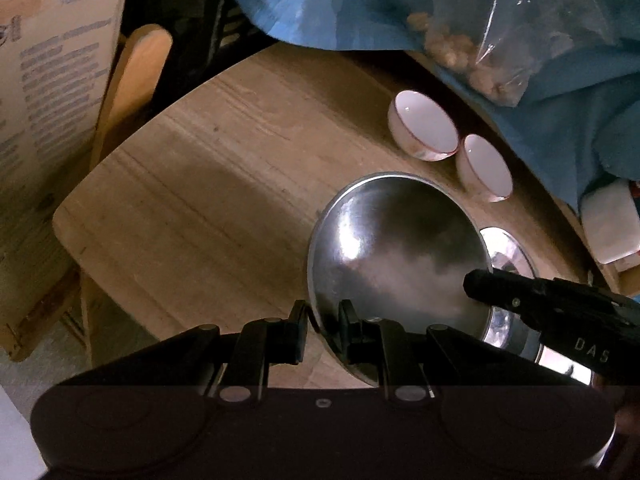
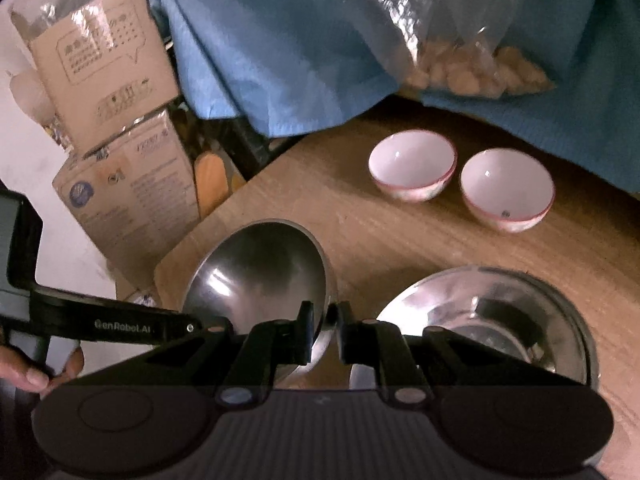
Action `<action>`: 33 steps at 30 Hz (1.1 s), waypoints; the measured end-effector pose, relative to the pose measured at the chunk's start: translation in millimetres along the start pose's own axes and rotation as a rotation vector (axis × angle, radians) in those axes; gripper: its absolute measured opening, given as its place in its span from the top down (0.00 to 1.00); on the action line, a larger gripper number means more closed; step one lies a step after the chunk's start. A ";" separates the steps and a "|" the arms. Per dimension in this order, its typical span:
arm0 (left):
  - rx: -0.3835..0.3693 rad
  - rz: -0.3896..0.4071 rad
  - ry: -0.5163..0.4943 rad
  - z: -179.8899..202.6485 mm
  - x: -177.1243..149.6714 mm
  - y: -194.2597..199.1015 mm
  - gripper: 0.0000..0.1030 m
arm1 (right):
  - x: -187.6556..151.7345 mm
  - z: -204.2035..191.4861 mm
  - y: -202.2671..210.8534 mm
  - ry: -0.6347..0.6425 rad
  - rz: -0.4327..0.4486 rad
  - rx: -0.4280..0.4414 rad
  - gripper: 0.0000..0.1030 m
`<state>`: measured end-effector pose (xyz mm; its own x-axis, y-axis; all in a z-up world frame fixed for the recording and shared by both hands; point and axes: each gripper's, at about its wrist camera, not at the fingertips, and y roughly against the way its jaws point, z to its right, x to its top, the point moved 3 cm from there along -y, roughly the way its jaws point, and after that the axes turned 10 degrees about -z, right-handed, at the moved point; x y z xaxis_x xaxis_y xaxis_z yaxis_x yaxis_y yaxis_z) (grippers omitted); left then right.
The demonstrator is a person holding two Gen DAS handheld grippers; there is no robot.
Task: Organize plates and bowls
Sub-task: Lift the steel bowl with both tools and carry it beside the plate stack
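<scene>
A steel bowl [image 1: 400, 256] hangs tilted over the wooden table [image 1: 208, 184], held by both grippers. My left gripper [image 1: 324, 314] is shut on its near rim. My right gripper [image 1: 478, 285] reaches in from the right and pinches the opposite rim. In the right wrist view the right gripper [image 2: 326, 318] clamps the same steel bowl [image 2: 256, 272], and the left gripper [image 2: 192, 326] holds its left edge. A second, larger steel bowl [image 2: 500, 312] rests on the table just to the right. Two white bowls with red rims [image 2: 412, 164] [image 2: 506, 188] stand side by side further back.
A blue cloth [image 2: 280, 40] and a clear plastic bag of pale nuggets [image 2: 472, 68] lie along the table's far side. Cardboard boxes [image 2: 120, 92] stand off the table's left edge. A white block [image 1: 610, 220] sits at the right. A hand [image 2: 36, 372] grips the left tool.
</scene>
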<state>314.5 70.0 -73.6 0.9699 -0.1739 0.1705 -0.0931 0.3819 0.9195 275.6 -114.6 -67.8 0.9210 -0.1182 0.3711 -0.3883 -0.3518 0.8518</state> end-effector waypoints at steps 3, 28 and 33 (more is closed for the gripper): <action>0.016 0.000 0.010 -3.1 -3.2 1.0 0.83 | -4.9 -3.9 -4.7 0.012 -0.020 0.002 0.87; 0.048 -0.036 -0.008 -22.2 9.1 -10.5 0.83 | -4.5 -15.7 -32.3 -0.024 -0.062 -0.006 0.86; 0.041 -0.031 -0.021 -22.7 13.1 -11.0 0.82 | -4.2 -15.4 -34.0 -0.039 -0.060 -0.008 0.84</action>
<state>333.3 84.2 -89.5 0.9676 -0.2043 0.1484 -0.0723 0.3390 0.9380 284.4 -87.8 -92.6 0.9431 -0.1333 0.3047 -0.3324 -0.3522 0.8749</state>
